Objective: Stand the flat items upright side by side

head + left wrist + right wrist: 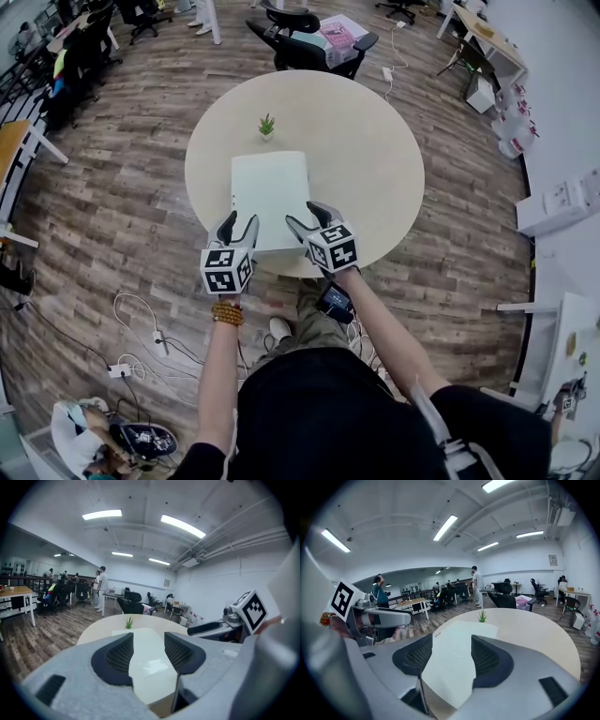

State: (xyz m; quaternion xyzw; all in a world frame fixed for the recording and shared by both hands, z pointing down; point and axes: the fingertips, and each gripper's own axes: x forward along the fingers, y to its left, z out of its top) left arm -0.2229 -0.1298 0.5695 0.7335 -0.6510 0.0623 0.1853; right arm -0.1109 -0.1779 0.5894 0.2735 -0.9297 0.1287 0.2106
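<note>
A pale, flat rectangular item (270, 192) lies on the round beige table (375, 159), its near edge at the table's front rim. I cannot tell whether it is one item or a stack. My left gripper (239, 223) hovers over its near left corner and my right gripper (307, 217) over its near right corner. In the left gripper view the jaws (148, 644) stand apart, with the item (149, 672) showing beyond the gap, untouched. The right gripper (451, 641) is likewise open, the item (450, 677) visible past it. Neither gripper holds anything.
A small green plant (267, 125) stands just behind the item's far edge. Black office chairs (309, 42) sit beyond the table. Cables and a power strip (141, 347) lie on the wood floor at the left. People stand far back in the room (101, 585).
</note>
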